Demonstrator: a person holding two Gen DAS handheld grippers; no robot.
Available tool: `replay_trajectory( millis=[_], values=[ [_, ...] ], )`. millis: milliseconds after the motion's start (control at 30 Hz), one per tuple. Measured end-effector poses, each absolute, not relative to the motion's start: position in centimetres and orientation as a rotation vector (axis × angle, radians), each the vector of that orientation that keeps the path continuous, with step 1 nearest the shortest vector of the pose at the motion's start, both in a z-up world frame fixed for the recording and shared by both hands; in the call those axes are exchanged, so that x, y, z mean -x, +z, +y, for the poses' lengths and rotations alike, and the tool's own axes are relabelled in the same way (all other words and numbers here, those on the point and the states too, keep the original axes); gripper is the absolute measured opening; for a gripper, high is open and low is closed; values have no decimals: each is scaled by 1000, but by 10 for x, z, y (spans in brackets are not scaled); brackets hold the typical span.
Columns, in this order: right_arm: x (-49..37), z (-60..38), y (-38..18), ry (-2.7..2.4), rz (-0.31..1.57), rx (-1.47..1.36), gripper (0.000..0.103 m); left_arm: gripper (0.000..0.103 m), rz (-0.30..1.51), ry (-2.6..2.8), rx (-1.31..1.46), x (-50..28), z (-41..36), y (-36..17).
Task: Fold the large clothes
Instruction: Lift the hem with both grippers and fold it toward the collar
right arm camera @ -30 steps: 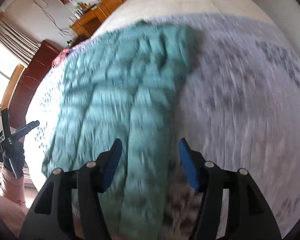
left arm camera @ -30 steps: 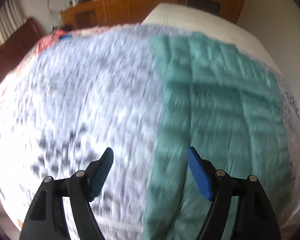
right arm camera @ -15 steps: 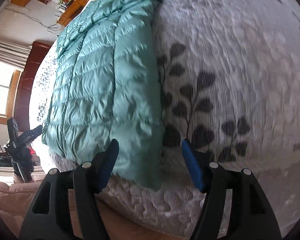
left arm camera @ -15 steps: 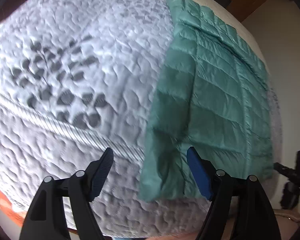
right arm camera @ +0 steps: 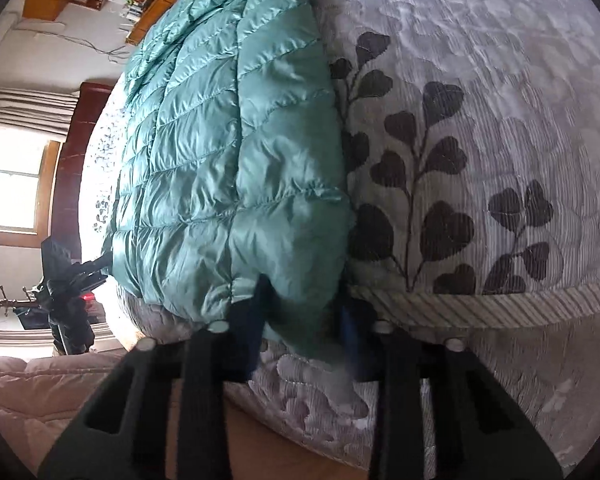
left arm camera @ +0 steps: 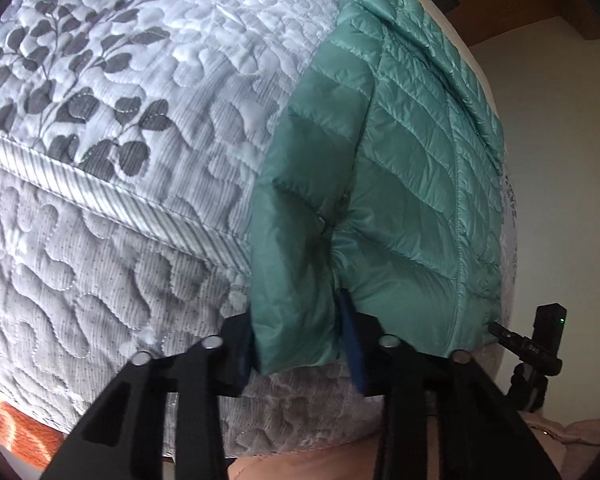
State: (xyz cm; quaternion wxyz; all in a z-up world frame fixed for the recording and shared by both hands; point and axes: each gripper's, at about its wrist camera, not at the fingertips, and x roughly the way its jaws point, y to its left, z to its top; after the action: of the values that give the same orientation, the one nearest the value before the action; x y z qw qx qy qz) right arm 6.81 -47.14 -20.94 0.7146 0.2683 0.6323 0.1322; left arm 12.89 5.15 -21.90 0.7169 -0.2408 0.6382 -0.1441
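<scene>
The teal puffer jacket (left arm camera: 416, 168) is lying flat on the quilted bedspread (left arm camera: 112, 168), its hem hanging over the bed's near edge. The left gripper (left arm camera: 298, 344) is pinching one hem corner, its jaws having just been closing onto the fabric. The right gripper (right arm camera: 302, 320) is likewise clamping the other hem corner (right arm camera: 296, 248) after closing. Farther off, the jacket is stretching away across the leaf-patterned spread.

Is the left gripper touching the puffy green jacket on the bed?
Touching. The left wrist view shows the left gripper with its jaws just closed onto the hem corner of the teal quilted puffer jacket, the fabric bunched between the blue pads.
</scene>
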Motion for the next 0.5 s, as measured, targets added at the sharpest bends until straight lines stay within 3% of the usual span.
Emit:
replay_trajectory(
  millis=[67,167,500],
  values=[
    [-69,-471,-204,318,1378,-609,12,23,1406,-339,533,-130,51,-214],
    [-72,-472,-193,341,1338,-618,8,17,1383,-382,546,-133,53,-200],
    [-97,-487,-125,381,1138,-590,7,14,1185,-446,459,-169,49,-114]
  ],
)
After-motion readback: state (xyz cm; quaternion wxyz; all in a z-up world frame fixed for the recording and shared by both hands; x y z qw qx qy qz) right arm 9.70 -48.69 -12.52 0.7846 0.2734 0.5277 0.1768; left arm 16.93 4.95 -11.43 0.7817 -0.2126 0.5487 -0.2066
